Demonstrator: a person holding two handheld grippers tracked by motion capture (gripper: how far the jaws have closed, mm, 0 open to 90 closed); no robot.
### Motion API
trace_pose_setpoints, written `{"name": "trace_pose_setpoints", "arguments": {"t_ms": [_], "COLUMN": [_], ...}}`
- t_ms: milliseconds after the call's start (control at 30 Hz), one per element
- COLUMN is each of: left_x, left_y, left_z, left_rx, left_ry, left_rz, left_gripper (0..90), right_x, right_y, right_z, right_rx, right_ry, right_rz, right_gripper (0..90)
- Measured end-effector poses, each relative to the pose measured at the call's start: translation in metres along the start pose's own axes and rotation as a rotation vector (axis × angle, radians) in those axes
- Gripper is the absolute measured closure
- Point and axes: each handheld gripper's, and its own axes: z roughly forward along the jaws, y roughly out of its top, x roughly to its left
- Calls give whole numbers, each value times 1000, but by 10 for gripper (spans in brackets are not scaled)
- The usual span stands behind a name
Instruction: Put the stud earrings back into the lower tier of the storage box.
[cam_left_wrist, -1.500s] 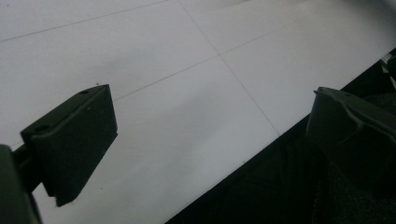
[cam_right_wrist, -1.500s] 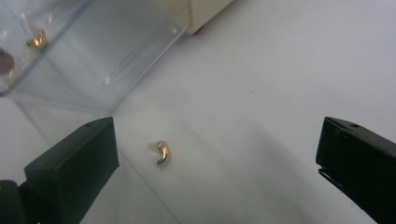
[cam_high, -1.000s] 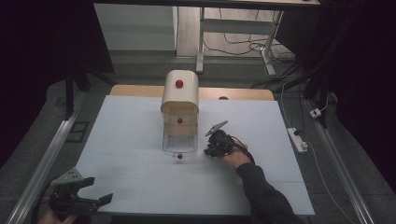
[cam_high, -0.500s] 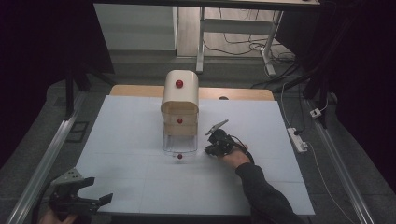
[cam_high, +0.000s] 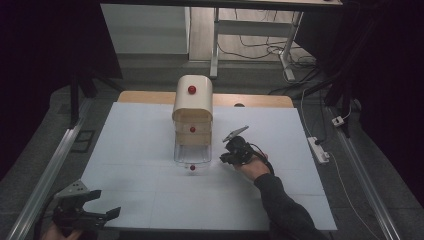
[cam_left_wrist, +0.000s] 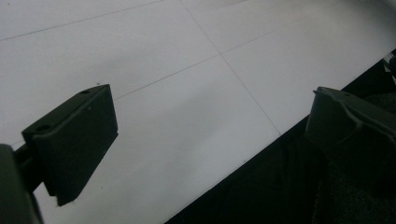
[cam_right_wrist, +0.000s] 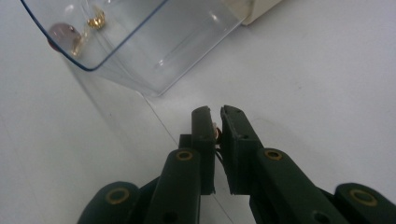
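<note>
Clear plastic marks the bottom drawer (cam_high: 192, 155) of the small cabinet (cam_high: 192, 102), which in the high view is seen pulled out toward the near edge of the white table (cam_high: 130, 145), its red knob (cam_high: 192, 167) at the front. The cabinet stands near the middle of the far edge. Just beside the drawer's right side the right gripper (cam_high: 231, 152) is held low over the table, and the left gripper (cam_high: 100, 202) is kept well apart at the near left corner.

From the left gripper view, its jaws are seen spread wide with nothing between them, over the table's edge (cam_left_wrist: 243, 158).

From the right gripper view, the jaws are seen pressed nearly together on a small pale thing (cam_right_wrist: 215, 132), too small to be identified. The open drawer (cam_right_wrist: 140, 51) lies ahead and to the left, with its knob and a brass fitting (cam_right_wrist: 95, 18) seen through the wall; no other content can be made out inside.

It is judged that the drawer has been opened and a small item picked up beside it; placing it in the drawer and pushing the drawer shut appear to be left.
</note>
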Motion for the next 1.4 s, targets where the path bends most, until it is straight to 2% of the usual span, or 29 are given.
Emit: {"name": "trace_pose_setpoints", "arguments": {"t_ms": [833,1100,1400], "left_x": [0,0,0], "left_y": [0,0,0], "left_z": [0,0,1], "left_rx": [1,4,8], "left_ry": [1,2,4], "left_rz": [2,1,2], "left_gripper": [20,21,22], "right_x": [5,18,35], "right_y": [18,27,37], "right_z": [-44,-48,-43], "right_rx": [-164,-197,-218], "right_ry": [-10,10,41], "right_rz": [23,2,-26], "right_gripper": [844,843,841]}}
